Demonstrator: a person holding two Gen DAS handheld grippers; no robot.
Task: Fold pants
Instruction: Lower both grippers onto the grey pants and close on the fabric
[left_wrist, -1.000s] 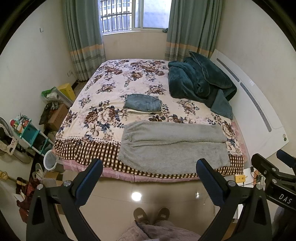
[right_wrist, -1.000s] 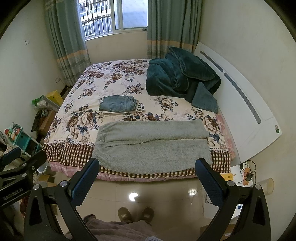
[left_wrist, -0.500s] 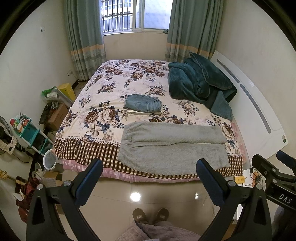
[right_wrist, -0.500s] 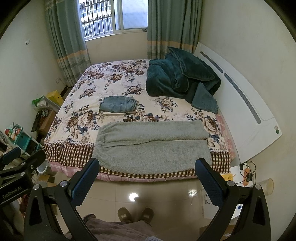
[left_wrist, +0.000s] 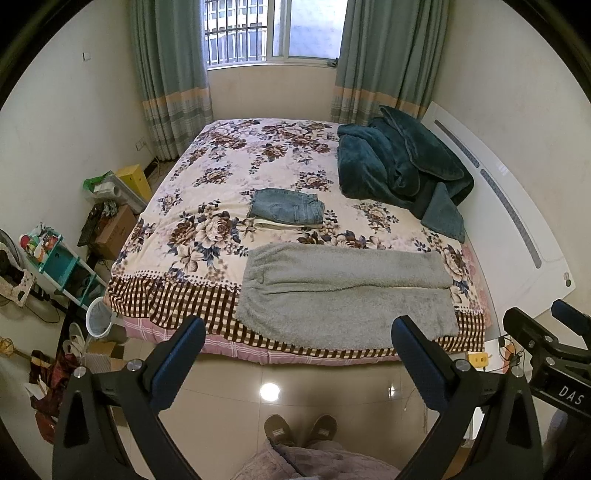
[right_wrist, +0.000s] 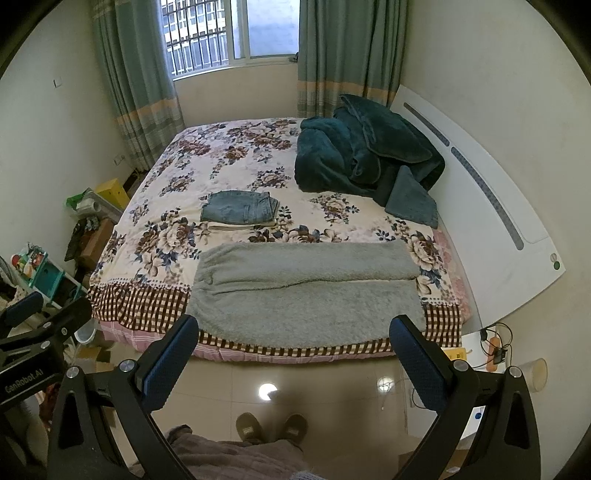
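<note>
While grey pants (left_wrist: 343, 295) lie flat, folded jeans (left_wrist: 286, 211) sit beyond.

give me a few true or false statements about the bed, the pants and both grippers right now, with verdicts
1. The grey pants lie spread along the near edge of the bed. True.
2. The left gripper is clamped on the grey pants. False: it is open, holds nothing, and hangs over the floor short of the bed.
3. Folded jeans sit on the bed beyond the grey pants. True.
4. The right gripper is shut. False: its jaws stand wide apart and empty.
5. The dark teal blanket is spread flat over the whole bed. False: it is bunched up on the side by the white headboard.
</note>
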